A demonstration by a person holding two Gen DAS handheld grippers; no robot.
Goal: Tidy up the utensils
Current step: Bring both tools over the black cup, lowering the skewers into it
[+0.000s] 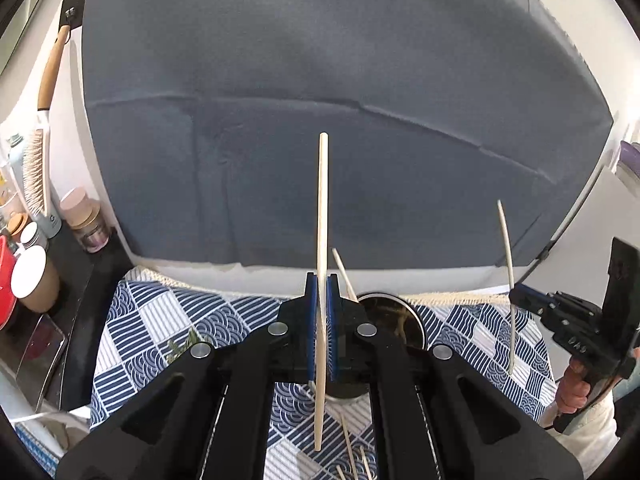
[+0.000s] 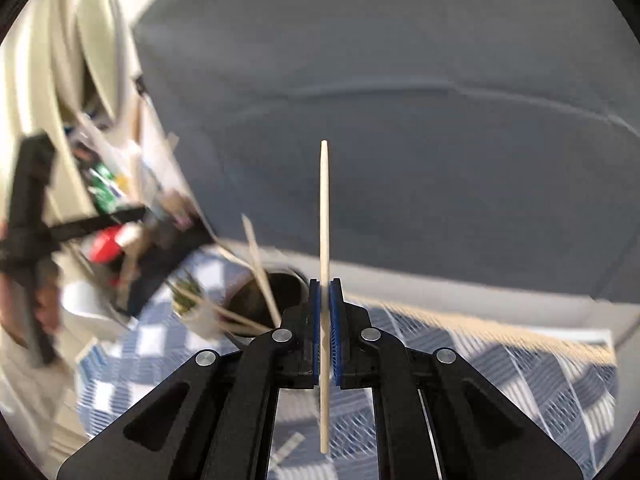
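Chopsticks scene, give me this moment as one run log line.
left gripper: shut on chopstick | right gripper: shut on second chopstick | holder cup: one chopstick inside | loose chopsticks: on checked cloth

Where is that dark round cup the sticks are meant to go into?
In the left wrist view, the cup stands on the blue patterned cloth, just behind and right of the left gripper, with a chopstick leaning out of it.

Left hand-held gripper (image 1: pixel 323 280) clamped tight, tilted downward. Right hand-held gripper (image 2: pixel 325 284) likewise pinched closed, angled down; seen from the left wrist, gripped from below by a hand (image 1: pixel 578 388).
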